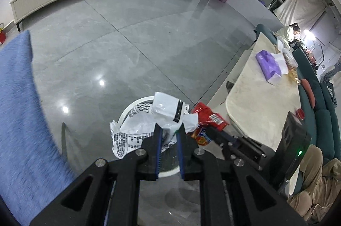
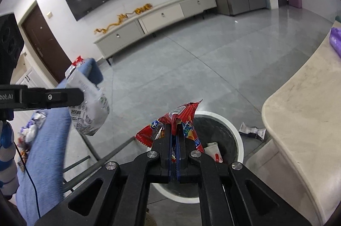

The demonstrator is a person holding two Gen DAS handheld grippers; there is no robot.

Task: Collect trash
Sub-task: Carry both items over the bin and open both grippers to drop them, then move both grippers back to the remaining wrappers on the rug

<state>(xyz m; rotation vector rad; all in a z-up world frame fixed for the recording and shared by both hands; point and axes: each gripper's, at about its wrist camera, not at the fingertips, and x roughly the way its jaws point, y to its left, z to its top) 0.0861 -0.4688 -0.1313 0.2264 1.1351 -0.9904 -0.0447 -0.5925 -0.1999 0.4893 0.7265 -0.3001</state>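
My left gripper point(image 1: 169, 126) is shut on a crumpled white plastic wrapper point(image 1: 162, 113) with black print and holds it over the white-rimmed trash bin point(image 1: 132, 106). In the right wrist view the left gripper point(image 2: 80, 95) comes in from the left, and the white wrapper point(image 2: 89, 106) hangs off to the bin's left. My right gripper point(image 2: 174, 124) is shut on a red snack wrapper point(image 2: 183, 113) just above the bin's near rim point(image 2: 215, 114). A white cup with red print point(image 2: 214, 151) lies inside the bin. The left wrist view shows the right gripper point(image 1: 213, 134) and its red wrapper point(image 1: 210, 117) to the right.
A beige table point(image 1: 262, 98) stands right of the bin and carries a purple tissue pack point(image 1: 268, 63). Between bin and table a crumpled wrapper point(image 2: 251, 130) lies on the floor. A blue-covered seat point(image 1: 19, 108) rises on the left. A person point(image 1: 292, 31) is far off behind the table.
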